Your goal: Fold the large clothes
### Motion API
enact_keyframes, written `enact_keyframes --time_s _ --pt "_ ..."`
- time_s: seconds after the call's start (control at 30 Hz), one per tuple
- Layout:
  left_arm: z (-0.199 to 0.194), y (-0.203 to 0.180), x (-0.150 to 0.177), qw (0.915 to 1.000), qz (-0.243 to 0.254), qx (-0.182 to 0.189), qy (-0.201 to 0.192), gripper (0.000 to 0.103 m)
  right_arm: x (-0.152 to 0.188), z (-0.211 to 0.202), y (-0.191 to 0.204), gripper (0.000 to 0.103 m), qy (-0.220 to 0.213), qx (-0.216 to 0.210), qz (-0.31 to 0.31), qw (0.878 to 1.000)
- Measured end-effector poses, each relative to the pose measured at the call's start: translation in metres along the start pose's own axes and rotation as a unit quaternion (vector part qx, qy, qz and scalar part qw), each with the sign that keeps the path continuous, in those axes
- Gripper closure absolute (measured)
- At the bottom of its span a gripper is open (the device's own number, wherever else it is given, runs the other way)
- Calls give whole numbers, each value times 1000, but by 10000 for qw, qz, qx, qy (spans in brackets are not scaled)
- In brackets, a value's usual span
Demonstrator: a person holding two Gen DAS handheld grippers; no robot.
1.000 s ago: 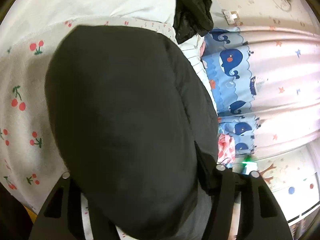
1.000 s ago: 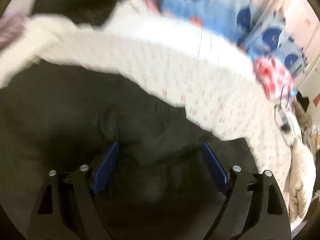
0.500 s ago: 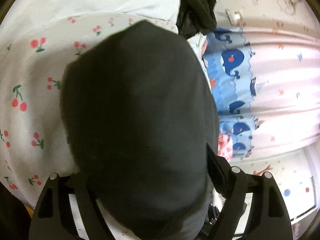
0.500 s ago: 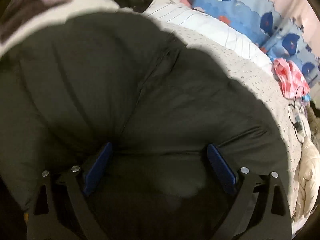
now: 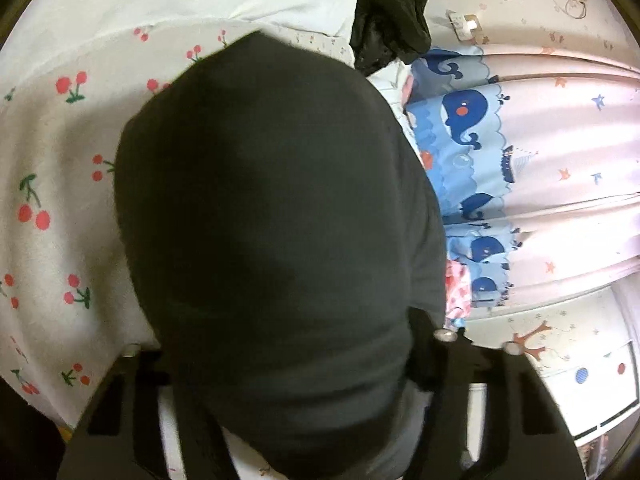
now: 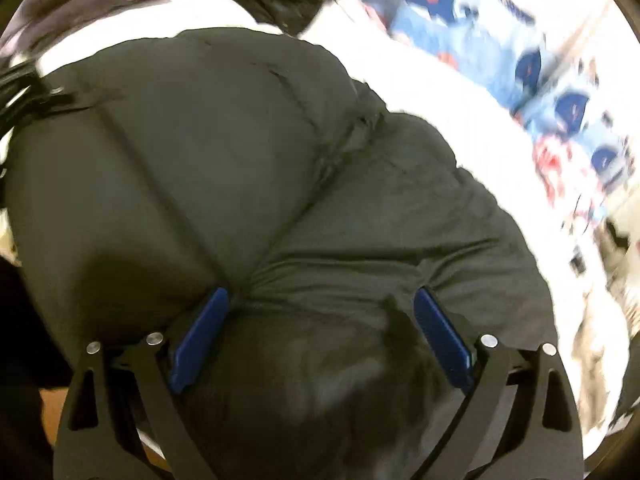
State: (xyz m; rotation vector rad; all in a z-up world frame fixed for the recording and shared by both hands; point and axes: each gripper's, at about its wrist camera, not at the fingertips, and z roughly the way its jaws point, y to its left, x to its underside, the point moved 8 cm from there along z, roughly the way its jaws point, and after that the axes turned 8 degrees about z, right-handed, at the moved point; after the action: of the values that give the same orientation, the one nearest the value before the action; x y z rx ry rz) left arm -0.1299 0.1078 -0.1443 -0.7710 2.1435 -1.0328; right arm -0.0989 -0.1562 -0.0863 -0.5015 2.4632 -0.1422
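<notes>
Between the left gripper's (image 5: 288, 364) closing jaws bulges the black puffer jacket (image 5: 272, 220), hiding the fingertips, so I cannot tell if they pinch it. Beyond lie a cherry-print blanket (image 5: 52, 168), dark clothes (image 5: 388, 28) and a whale curtain (image 5: 472, 128). The right gripper (image 6: 320, 320) spreads blue pads (image 6: 200, 336) pressed into the jacket's quilting on the bed (image 6: 420, 88).

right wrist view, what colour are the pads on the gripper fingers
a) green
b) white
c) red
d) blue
d: both pads of the right gripper are blue, standing wide apart against the black puffer jacket bulging between them.
</notes>
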Motion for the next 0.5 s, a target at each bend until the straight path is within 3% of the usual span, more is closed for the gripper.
enact_keyframes --time_s 0.13,0.27,0.5 --pt "0 -15 3 9983 568 -149 10 65 9 27 -3 11 228 -112 115 9996" --pt "-6 -40 6 9912 1276 -305 -144 71 6 31 -2 11 194 40 -32 9998" --pt "-16 -106 21 9608 2673 -635 -364 73 5 33 -3 11 225 -61 12 9997"
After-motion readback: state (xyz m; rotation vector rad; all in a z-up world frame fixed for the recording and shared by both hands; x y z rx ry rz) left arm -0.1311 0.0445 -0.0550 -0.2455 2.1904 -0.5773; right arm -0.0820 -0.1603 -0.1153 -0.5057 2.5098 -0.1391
